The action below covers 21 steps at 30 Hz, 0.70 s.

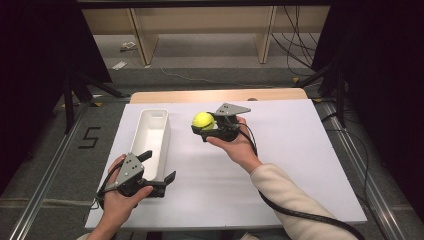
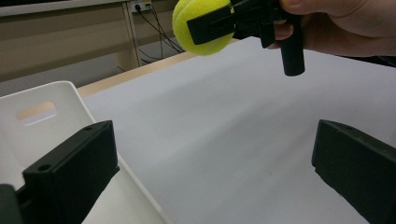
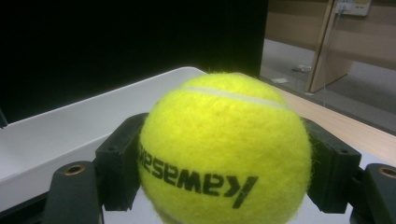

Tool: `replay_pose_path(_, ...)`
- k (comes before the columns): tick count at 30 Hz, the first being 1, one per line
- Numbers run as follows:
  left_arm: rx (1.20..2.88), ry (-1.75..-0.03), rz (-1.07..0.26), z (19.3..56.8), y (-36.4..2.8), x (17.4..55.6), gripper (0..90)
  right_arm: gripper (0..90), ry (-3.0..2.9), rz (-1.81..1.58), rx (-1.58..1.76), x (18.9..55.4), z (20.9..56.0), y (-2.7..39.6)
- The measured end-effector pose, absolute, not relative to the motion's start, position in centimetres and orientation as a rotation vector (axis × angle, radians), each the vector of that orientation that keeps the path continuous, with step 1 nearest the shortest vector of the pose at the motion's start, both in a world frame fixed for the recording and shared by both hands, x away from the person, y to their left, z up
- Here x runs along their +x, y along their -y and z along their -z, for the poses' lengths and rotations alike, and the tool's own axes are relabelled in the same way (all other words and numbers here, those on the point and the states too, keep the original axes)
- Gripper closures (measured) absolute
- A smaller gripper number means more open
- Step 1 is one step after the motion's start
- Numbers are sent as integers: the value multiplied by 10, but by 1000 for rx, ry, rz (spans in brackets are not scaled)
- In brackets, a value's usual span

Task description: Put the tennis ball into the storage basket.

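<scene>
Our right gripper clenches a yellow tennis ball, lifted above the white tabletop, with the long white bin at its nine o'clock. Our left gripper is spread wide, holding nothing, at the bin's near end. We judge pickup done; dropping it in the bin seems left.

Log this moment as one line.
right gripper: shut on tennis ball, lifted | left gripper: open at white bin
</scene>
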<state>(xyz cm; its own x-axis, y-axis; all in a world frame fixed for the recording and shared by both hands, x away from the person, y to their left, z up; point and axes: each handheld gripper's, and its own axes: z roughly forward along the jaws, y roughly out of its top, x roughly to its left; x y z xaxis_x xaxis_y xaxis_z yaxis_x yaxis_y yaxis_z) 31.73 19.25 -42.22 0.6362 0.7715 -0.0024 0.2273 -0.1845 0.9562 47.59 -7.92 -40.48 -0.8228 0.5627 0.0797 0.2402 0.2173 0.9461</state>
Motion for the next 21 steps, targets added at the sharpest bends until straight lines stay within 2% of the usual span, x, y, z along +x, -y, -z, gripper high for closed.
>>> replay_pose_path(21, 1729, -812, -603, 421, -192, 316, 0, 263, -2220, -1639, 748, 476, 403, 70)
